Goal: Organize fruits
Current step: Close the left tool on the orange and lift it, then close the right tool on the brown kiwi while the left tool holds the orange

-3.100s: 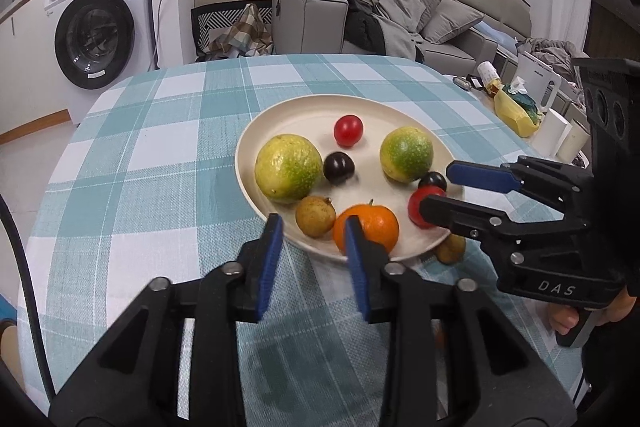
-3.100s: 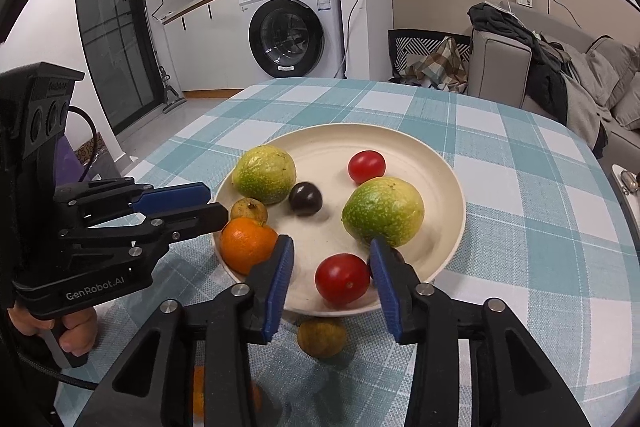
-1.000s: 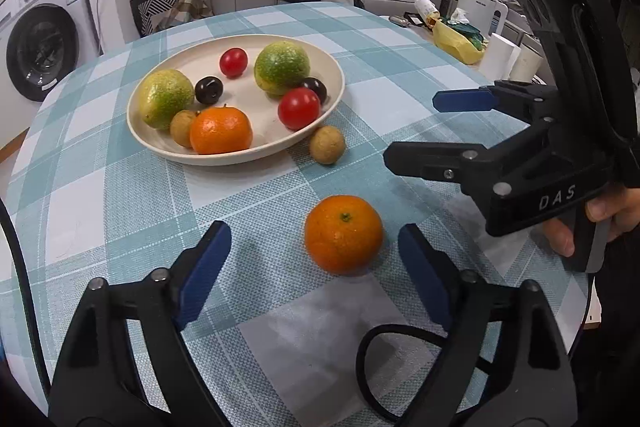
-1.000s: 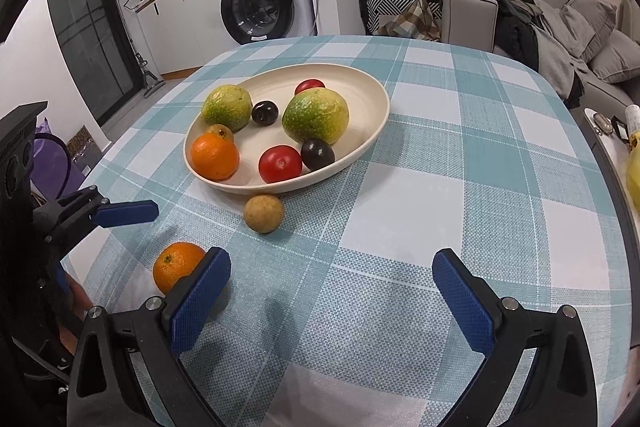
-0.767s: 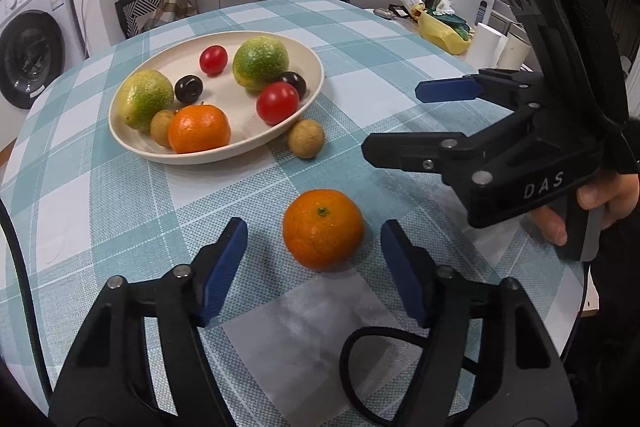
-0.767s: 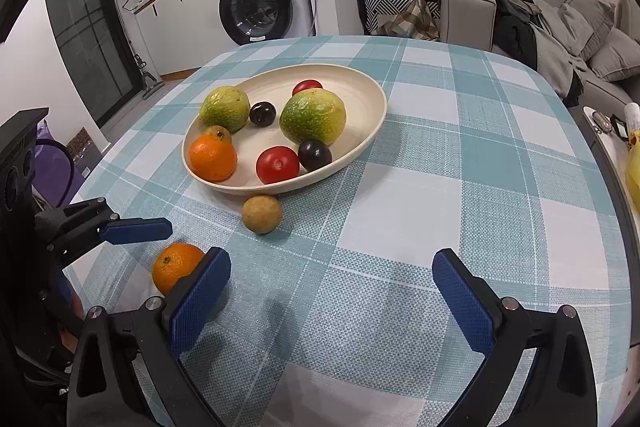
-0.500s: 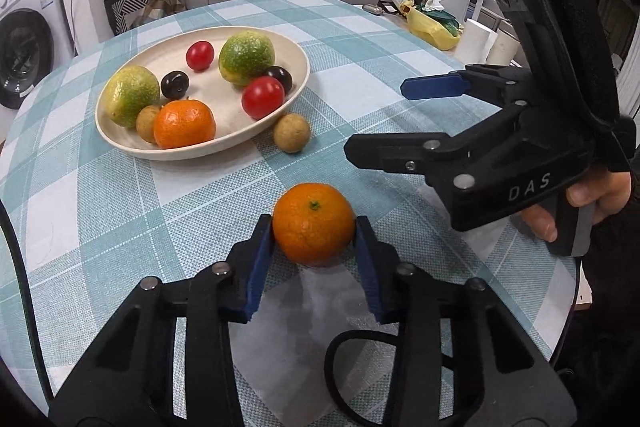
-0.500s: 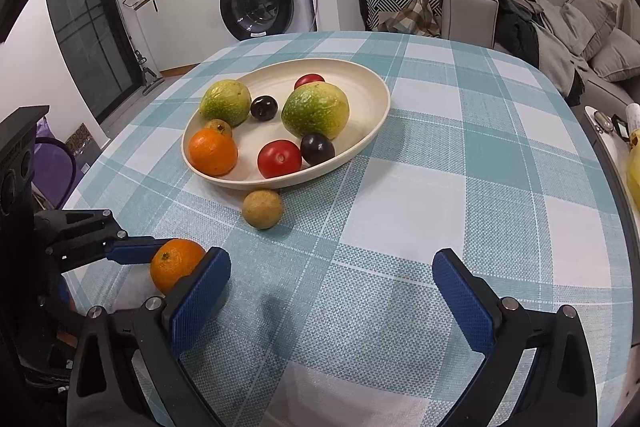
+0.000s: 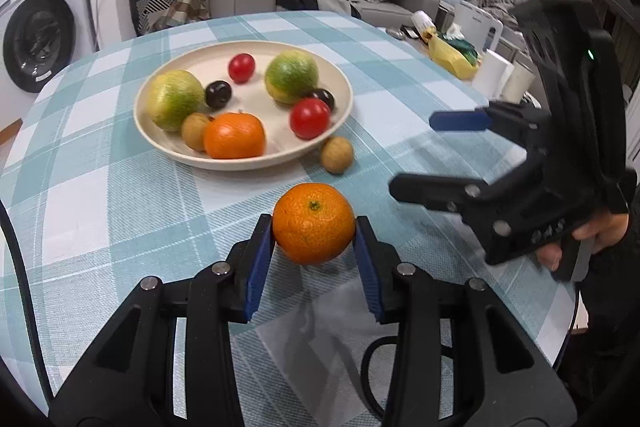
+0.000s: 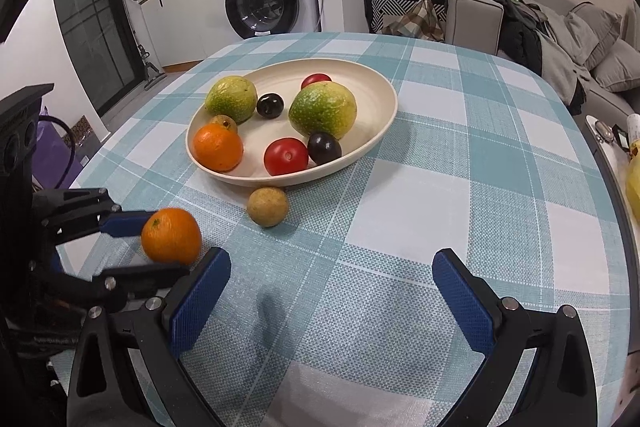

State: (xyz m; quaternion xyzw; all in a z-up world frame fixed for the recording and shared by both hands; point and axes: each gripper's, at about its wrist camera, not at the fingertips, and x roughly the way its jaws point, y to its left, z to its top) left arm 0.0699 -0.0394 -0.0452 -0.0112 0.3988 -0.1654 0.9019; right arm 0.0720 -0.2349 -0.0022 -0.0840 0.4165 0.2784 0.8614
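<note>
My left gripper [image 9: 314,241] is shut on an orange mandarin [image 9: 314,223], held just above the checked tablecloth; the mandarin also shows in the right wrist view [image 10: 171,235]. A cream plate [image 9: 344,89] behind it holds two green-yellow citrus fruits, another mandarin [image 9: 235,141], two red tomatoes, two dark plums and a small brown fruit. A second small brown fruit [image 9: 337,155] lies on the cloth beside the plate's near rim, also seen in the right wrist view [image 10: 267,206]. My right gripper [image 10: 328,287] is wide open and empty over the cloth, right of the mandarin.
The round table's edge curves close on my right, with a yellow bag [image 9: 450,57] and white rolls beyond it. A sofa with clothes stands behind the table, and a washing machine [image 10: 266,3] at the back left.
My left gripper has closed on the loose mandarin and lifted it slightly. The right gripper has stayed wide open and drifted a little away from the left one.
</note>
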